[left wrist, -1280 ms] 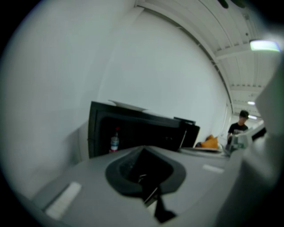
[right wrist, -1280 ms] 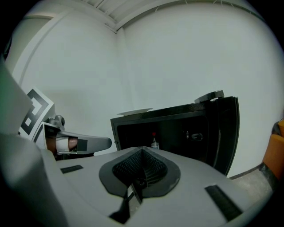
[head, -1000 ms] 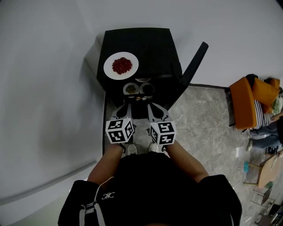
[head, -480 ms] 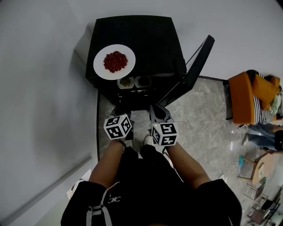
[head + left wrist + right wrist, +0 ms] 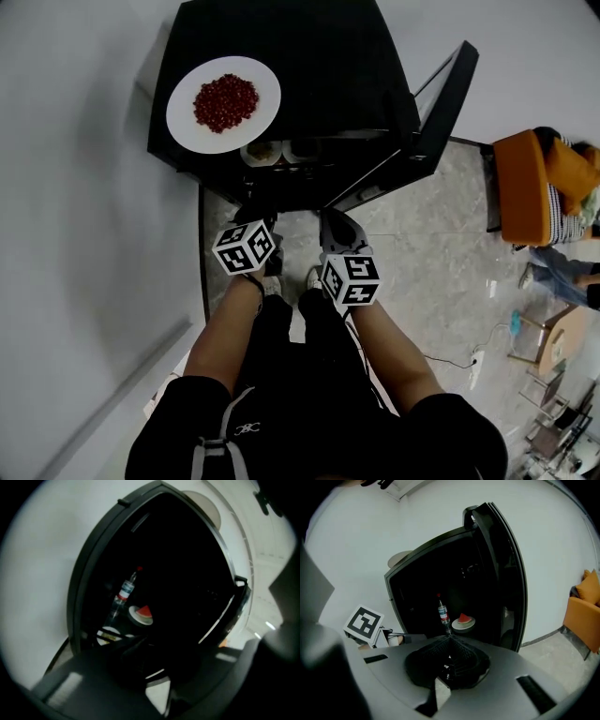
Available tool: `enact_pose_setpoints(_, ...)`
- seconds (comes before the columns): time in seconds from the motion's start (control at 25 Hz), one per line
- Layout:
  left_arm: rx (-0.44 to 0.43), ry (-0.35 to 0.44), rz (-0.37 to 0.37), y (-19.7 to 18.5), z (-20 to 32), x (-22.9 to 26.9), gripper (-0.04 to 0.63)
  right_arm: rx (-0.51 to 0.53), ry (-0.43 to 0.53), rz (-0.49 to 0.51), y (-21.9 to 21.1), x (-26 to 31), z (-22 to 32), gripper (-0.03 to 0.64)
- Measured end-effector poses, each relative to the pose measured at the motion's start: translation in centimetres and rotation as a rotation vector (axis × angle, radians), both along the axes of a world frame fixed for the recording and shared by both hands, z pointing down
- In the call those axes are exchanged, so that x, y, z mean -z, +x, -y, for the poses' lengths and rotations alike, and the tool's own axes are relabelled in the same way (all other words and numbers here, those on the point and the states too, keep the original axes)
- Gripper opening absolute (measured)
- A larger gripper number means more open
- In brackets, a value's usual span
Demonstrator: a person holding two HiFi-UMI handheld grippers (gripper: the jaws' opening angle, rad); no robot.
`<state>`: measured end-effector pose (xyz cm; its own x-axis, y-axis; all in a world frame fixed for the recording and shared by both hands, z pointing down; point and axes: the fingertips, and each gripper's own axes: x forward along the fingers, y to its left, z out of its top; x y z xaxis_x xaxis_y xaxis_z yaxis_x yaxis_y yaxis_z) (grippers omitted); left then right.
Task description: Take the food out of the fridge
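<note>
A small black fridge stands against the wall with its door swung open to the right. Inside it, a water bottle stands upright next to a plate with a watermelon slice; the left gripper view shows the same bottle and slice. Two small bowls sit at the front of an upper shelf. My left gripper hangs low before the opening; its jaws are opening, with nothing between them. My right gripper is beside it, shut and empty.
On top of the fridge sits a white plate of red food. An orange armchair with a seated person stands at the right, and a cable lies on the stone floor. A white wall runs along the left.
Both grippers have sunk lower in front of the open fridge. The fridge and the plate on it now look larger and nearer in the head view.
</note>
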<state>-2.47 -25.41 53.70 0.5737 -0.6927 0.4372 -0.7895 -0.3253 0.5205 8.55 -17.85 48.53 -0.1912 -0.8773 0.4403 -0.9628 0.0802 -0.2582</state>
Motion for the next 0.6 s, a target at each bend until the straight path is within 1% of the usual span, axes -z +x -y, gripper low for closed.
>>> enact_pose_setpoints(0.04, -0.014, 0.012, 0.018, 0.3, 0.5, -0.3, 0.051, -0.011, -0.005, 0.007, 0.1, -0.6, -0.2, -0.008)
enact_pose_setpoints(0.12, -0.051, 0.041, 0.068, 1.2, 1.5, -0.9, 0.056, -0.029, -0.016, 0.018, 0.2, -1.7, -0.8, -0.008)
enact_pose_setpoints(0.24, -0.128, 0.100, 0.172, 2.8, 3.0, -1.5, 0.083, -0.053, -0.030, 0.027, 0.6, -3.0, -1.6, -0.008)
enact_pose_setpoints(0.32, -0.209, 0.160, 0.281, 4.0, 4.1, -1.9, 0.100, -0.070, -0.039, 0.032, 0.9, -3.7, -2.2, -0.008)
enact_pose_setpoints(0.44, -0.348, 0.264, 0.470, 6.2, 5.7, -2.4, 0.117, -0.098, -0.045, 0.039, 1.5, -4.4, -2.8, -0.008)
enact_pose_setpoints(0.52, -0.411, 0.311, 0.572, 7.3, 7.0, -2.7, 0.126, -0.120, -0.045, 0.044, 2.1, -4.8, -3.1, -0.008)
enact_pose_setpoints(0.6, -0.458, 0.358, 0.654, 8.3, 8.4, -2.8, 0.126, -0.142, -0.044, 0.052, 2.5, -5.0, -3.5, -0.008)
